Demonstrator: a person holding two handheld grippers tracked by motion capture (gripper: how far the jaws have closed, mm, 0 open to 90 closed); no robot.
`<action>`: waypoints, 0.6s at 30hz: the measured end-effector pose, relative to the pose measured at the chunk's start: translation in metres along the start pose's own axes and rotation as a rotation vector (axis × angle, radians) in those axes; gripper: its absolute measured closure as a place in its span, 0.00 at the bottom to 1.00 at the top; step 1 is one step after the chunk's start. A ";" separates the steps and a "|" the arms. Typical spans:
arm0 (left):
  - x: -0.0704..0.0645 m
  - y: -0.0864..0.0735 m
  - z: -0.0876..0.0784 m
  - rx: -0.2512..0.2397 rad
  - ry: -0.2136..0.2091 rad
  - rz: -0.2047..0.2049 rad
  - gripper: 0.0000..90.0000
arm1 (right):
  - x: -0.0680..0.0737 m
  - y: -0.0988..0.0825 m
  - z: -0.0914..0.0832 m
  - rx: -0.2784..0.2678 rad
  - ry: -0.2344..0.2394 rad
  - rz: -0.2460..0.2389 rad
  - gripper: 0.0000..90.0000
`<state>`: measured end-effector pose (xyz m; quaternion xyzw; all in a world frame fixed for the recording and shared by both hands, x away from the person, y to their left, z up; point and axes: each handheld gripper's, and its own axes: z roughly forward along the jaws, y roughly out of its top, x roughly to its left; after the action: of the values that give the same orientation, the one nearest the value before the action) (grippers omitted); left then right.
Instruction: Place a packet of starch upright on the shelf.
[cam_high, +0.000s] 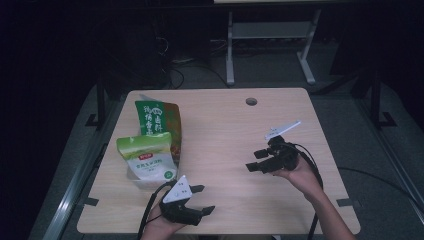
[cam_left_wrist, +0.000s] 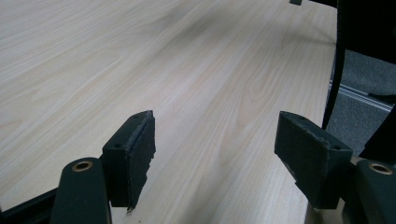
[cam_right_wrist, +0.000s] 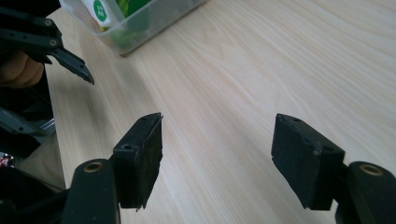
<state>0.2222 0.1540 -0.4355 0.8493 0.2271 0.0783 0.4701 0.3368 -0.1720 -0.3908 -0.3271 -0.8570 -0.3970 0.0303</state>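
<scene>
Clear plastic container holding light green pouch sits near table's left edge. Left gripper, jaws wide and empty, just beside container (nearer hand). Right gripper, jaws wide, empty, well apart, pointing toward container.

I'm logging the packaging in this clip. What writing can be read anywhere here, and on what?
Nothing can be quoted with confidence.
Tall green bag: large pale characters, too blurred to read.
Front white-and-green bag: a dark line of print, too small to read.
Clear container: a round green mark shows on a pack inside, unreadable.
Plate on the left gripper: two small marks, unreadable.
</scene>
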 end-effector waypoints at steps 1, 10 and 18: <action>0.000 0.000 0.000 0.000 0.001 0.000 0.32 | 0.000 -0.003 -0.001 -0.001 -0.001 0.002 0.36; 0.001 -0.001 0.001 0.003 0.001 -0.003 0.32 | -0.004 -0.027 -0.004 0.007 -0.004 0.040 0.36; -0.001 0.000 0.002 -0.003 -0.001 -0.007 0.31 | -0.003 -0.048 -0.008 0.001 -0.012 0.050 0.35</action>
<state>0.2223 0.1524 -0.4368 0.8479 0.2295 0.0764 0.4717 0.3096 -0.2013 -0.4181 -0.3509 -0.8489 -0.3936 0.0355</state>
